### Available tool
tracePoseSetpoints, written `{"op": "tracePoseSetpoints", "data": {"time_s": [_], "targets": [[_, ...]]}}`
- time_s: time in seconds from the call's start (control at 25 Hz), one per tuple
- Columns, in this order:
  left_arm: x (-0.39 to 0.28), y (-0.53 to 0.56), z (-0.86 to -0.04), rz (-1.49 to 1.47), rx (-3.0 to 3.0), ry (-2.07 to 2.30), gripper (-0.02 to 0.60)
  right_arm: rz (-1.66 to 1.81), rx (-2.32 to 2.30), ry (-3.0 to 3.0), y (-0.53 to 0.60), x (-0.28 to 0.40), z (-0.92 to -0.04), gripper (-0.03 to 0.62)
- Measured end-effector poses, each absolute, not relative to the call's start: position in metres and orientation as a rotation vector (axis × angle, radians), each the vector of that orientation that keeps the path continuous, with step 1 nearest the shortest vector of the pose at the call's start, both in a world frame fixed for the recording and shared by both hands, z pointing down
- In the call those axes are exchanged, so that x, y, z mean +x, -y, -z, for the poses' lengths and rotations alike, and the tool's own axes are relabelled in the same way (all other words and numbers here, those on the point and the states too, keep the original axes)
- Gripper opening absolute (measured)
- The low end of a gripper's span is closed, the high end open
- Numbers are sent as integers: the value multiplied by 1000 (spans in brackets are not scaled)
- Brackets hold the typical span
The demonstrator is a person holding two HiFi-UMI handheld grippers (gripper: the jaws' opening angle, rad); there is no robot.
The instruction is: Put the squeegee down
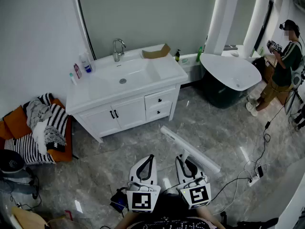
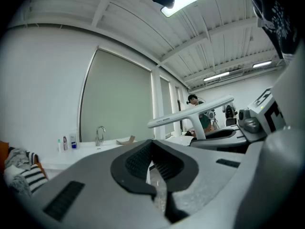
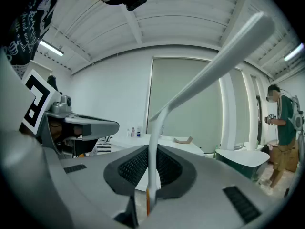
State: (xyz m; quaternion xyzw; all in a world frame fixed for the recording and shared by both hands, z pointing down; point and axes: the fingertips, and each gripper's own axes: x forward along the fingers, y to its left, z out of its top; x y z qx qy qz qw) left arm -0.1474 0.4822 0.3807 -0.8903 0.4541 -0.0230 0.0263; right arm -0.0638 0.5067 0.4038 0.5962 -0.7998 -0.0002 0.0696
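Grey marble floor runs ahead to a white vanity, well apart from me; my right gripper has its jaws clenched on the thin handle of the squeegee, pads pressing it from both sides, the gap no wider than the handle; from there the blade bar slants up and forward, clear of the floor; my left gripper sits just beside, jaws together on nothing. To do this well, I judge I should lower it until blade and handle both rest on the chosen surface, grip firm until then; only after that release, and back straight out so my jaws don't drag it.
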Motion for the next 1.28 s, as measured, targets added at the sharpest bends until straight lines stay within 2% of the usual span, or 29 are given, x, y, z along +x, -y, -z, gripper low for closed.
{"op": "tracePoseSetpoints", "data": {"time_s": [0.52, 0.84, 1.28], "targets": [[-165, -479, -387, 75, -2776, -1393, 5, -28, 1800, 2385, -506, -80, -411, 49], [-159, -475, -394, 73, -2840, -1372, 5, -194, 1746, 2482, -503, -83, -421, 51], [-140, -415, -407, 112, -2844, -1431, 5, -292, 1680, 2522, -442, -61, -436, 51]]}}
